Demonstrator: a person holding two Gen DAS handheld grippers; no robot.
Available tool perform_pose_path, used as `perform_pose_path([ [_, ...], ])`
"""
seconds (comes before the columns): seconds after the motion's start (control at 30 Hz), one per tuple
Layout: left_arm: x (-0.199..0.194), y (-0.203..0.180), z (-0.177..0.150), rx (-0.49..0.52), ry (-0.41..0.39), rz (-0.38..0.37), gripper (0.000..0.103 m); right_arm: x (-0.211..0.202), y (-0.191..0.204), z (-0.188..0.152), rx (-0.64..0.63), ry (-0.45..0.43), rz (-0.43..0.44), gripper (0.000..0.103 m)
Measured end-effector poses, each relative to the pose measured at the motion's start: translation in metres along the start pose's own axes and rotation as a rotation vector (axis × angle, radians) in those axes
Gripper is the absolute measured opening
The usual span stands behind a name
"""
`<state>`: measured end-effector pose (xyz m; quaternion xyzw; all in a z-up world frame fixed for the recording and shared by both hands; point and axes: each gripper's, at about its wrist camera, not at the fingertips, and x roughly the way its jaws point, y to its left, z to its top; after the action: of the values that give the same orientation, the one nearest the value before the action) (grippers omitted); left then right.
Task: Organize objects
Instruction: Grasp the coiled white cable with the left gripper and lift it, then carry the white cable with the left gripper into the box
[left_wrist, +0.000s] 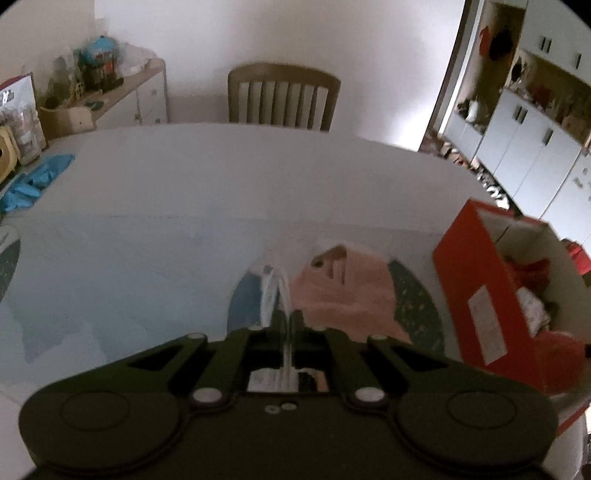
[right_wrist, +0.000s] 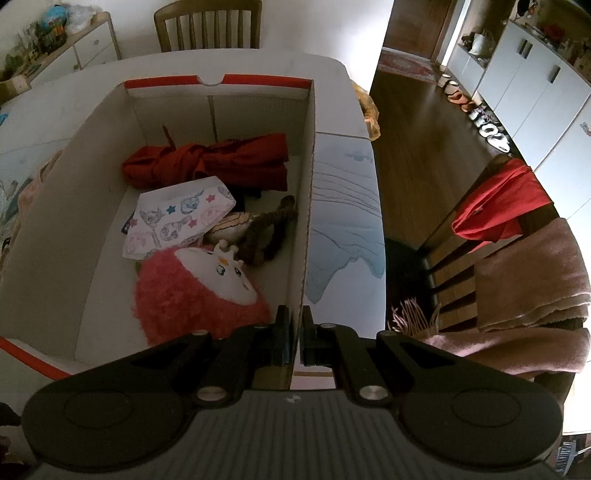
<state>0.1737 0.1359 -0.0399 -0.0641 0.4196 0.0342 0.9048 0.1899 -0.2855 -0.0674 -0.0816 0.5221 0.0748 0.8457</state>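
Standing on the worktop (right_wrist: 332, 74), the orange box (right_wrist: 306, 192) holds a pink plush toy (right_wrist: 192, 291); right claw (right_wrist: 294, 332) pinches its side wall. Left claw (left_wrist: 286, 314) is clamped on thin clear plastic (left_wrist: 275, 291) beside pink cloth (left_wrist: 343, 291).

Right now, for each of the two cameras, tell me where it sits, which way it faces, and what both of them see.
Left wrist: on the left gripper, angled down across the table toward a chair; its shut fingers pinch a thin clear item over a pink cloth.
Right wrist: on the right gripper, looking down into the orange box; its fingers clamp the box wall.
Shared: the orange box, table, chair and pink cloth.
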Motion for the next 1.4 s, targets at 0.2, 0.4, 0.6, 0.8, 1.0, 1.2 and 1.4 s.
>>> perform_pose_path([
  [0.2, -0.027, -0.014, 0.009, 0.017, -0.062, -0.041, 0.0, 0.0, 0.0, 0.0, 0.003, -0.001, 0.004, 0.005],
  [0.4, -0.055, -0.054, 0.026, 0.088, -0.14, -0.156, 0.0, 0.001, 0.0, 0.0, -0.001, -0.001, 0.005, 0.005],
  [0.6, -0.06, -0.105, 0.037, 0.157, -0.169, -0.292, 0.0, 0.001, -0.001, -0.001, -0.001, -0.006, 0.015, 0.005],
  [0.8, -0.052, -0.157, 0.042, 0.222, -0.144, -0.394, 0.0, 0.002, -0.001, -0.001, 0.0, -0.008, 0.018, 0.005],
  [1.0, -0.039, -0.194, 0.035, 0.257, -0.104, -0.436, 0.0, 0.002, -0.003, -0.002, 0.007, -0.011, 0.028, 0.005],
  [1.2, -0.019, -0.222, 0.026, 0.32, -0.057, -0.378, 0.0, 0.002, -0.004, -0.002, 0.009, -0.015, 0.037, 0.005],
  [1.4, 0.005, -0.244, 0.01, 0.423, -0.033, -0.256, 0.0, 0.002, -0.005, -0.002, 0.006, -0.019, 0.041, 0.005],
])
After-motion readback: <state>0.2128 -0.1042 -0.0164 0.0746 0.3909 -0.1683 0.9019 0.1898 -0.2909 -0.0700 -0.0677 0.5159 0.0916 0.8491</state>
